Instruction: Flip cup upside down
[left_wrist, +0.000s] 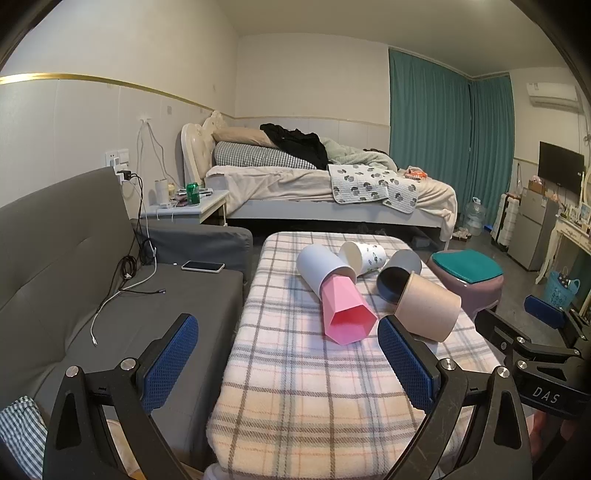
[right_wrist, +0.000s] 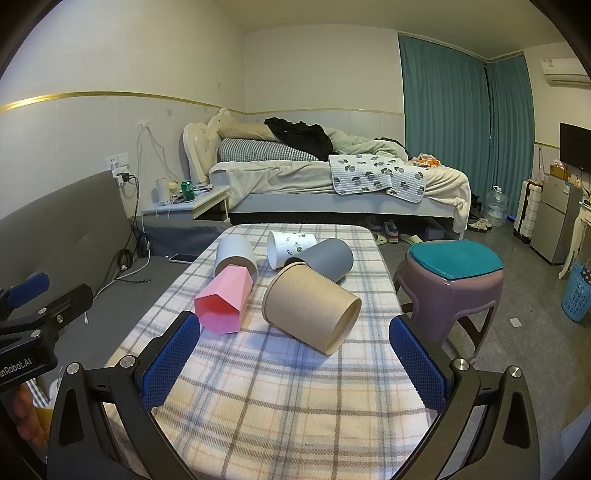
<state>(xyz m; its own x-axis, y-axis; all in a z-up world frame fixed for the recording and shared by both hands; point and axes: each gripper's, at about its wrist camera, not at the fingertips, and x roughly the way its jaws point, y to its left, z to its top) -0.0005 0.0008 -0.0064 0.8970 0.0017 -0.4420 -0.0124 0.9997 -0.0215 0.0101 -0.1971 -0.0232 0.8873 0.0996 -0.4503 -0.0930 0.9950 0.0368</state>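
Several cups lie on their sides on a plaid-covered table (left_wrist: 295, 387) (right_wrist: 288, 406). A pink faceted cup (left_wrist: 341, 314) (right_wrist: 225, 302) is nested in a light grey cup (left_wrist: 321, 269) (right_wrist: 234, 253). A brown paper cup (left_wrist: 428, 310) (right_wrist: 314, 306) sits partly in a dark grey cup (left_wrist: 397, 275) (right_wrist: 328, 256). A white patterned cup (left_wrist: 364, 256) (right_wrist: 290, 245) lies behind. My left gripper (left_wrist: 288, 343) is open and empty, short of the pink cup. My right gripper (right_wrist: 295, 343) is open and empty, near the brown cup.
A grey sofa (left_wrist: 110, 295) with a phone (left_wrist: 202, 266) and cables is left of the table. A purple stool (right_wrist: 450, 280) with a teal cushion stands right. A bed (right_wrist: 332, 184) and nightstand (right_wrist: 192, 206) are behind.
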